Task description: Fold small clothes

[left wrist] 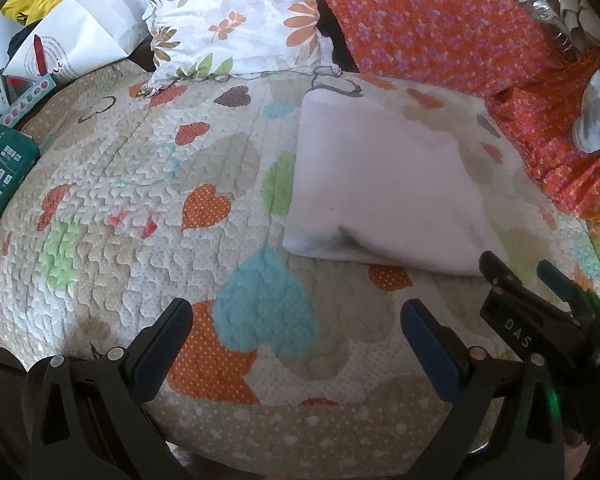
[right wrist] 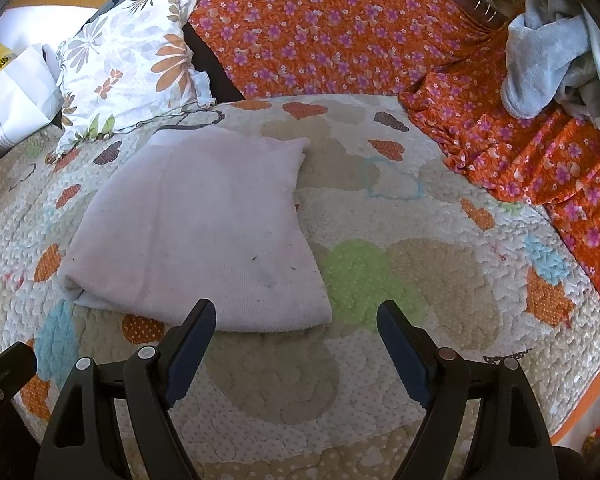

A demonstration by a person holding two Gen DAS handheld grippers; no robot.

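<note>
Left claw (left wrist: 296, 328) open | right claw (right wrist: 296, 328) open | folded cloth (right wrist: 196, 240) inner layers hidden

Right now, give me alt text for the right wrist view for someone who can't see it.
A folded pale pink cloth lies flat on a heart-patterned quilt, just ahead of the open, empty right gripper. Behind it are a floral pillow and an orange flowered sheet.

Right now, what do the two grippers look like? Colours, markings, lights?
Left gripper and right gripper: matte black plastic frames, angular fingers with dark blue pads, round silver screw heads. The right gripper's body reads "DAS" in white, with a green light glowing beside it.
</note>
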